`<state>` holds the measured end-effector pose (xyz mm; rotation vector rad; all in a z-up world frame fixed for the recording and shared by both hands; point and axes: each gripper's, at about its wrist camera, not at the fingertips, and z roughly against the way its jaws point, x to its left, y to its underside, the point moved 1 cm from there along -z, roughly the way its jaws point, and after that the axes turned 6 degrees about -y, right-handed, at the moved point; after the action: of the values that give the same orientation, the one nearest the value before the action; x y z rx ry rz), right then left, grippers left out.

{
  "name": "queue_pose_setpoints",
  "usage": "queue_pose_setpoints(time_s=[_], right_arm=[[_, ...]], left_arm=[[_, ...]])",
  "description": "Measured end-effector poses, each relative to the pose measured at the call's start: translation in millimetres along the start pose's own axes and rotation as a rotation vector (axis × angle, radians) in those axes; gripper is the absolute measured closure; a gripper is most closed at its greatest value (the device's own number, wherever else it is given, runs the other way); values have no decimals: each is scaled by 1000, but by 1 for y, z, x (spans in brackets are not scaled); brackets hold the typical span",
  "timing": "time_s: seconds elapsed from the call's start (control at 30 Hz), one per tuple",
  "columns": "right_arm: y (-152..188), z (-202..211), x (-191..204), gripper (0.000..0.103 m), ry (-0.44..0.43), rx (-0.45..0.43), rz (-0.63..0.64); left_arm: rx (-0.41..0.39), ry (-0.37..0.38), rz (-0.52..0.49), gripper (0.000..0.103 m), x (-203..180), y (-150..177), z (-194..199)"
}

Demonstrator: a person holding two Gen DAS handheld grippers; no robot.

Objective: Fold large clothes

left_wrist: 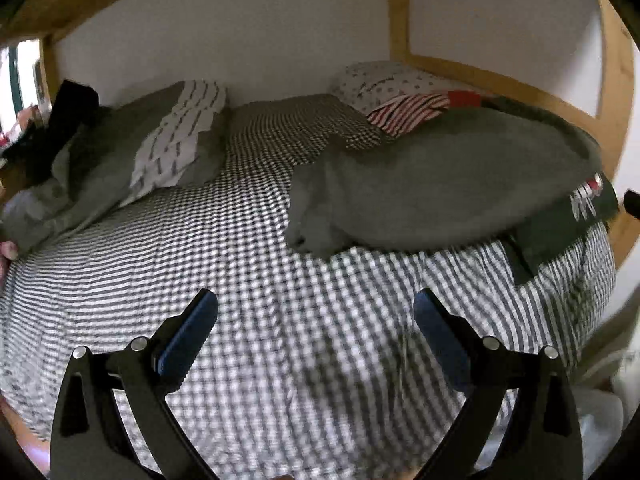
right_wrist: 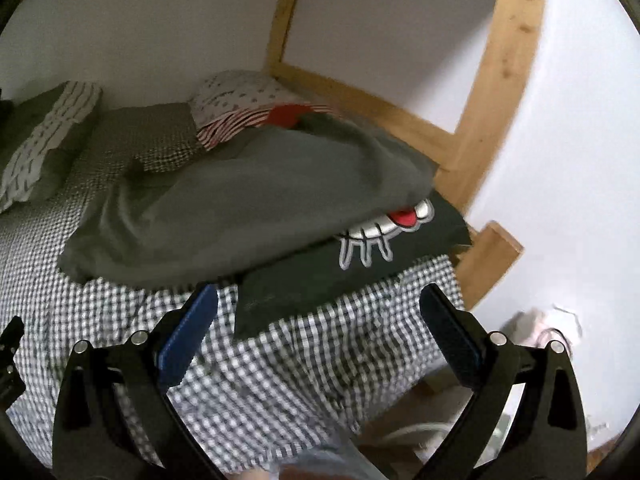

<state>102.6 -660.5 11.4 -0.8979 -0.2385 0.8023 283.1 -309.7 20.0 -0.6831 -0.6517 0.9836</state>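
Note:
A large grey garment [left_wrist: 440, 184] lies spread on the right side of the checked bed; it also shows in the right wrist view [right_wrist: 248, 204]. Under it lies a dark green shirt [right_wrist: 360, 264] with a white and red cartoon print [right_wrist: 384, 228], sticking out at the bed's near right edge [left_wrist: 568, 216]. My left gripper [left_wrist: 316, 316] is open and empty above the bedcover, short of the grey garment. My right gripper [right_wrist: 318, 308] is open and empty, just in front of the dark shirt's near corner.
The bed has a black-and-white checked cover [left_wrist: 240, 280]. A grey and white pillow [left_wrist: 160, 140] lies at far left, a spotted pillow [left_wrist: 384, 80] and red striped cloth [left_wrist: 404, 112] at the back. A wooden bed frame [right_wrist: 492, 120] and white wall stand to the right.

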Motion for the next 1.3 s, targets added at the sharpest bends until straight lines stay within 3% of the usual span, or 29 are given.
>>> queue_pose_setpoints(time_s=[0.3, 0.47, 0.7, 0.93, 1.03, 1.3], right_arm=[[68, 94, -7, 4, -105, 9, 39], [103, 143, -15, 4, -146, 6, 56], [144, 188, -24, 4, -183, 9, 66], [165, 218, -31, 4, -204, 5, 71], [174, 225, -31, 4, -206, 6, 80], [184, 225, -34, 4, -218, 16, 81]], left_arm=[[-8, 26, -18, 7, -1, 64, 107], [4, -5, -38, 7, -1, 97, 152], [4, 22, -30, 7, 2, 132, 205], [-6, -12, -25, 7, 3, 150, 240], [6, 7, -25, 7, 2, 156, 246], [-27, -5, -36, 7, -10, 168, 256]])
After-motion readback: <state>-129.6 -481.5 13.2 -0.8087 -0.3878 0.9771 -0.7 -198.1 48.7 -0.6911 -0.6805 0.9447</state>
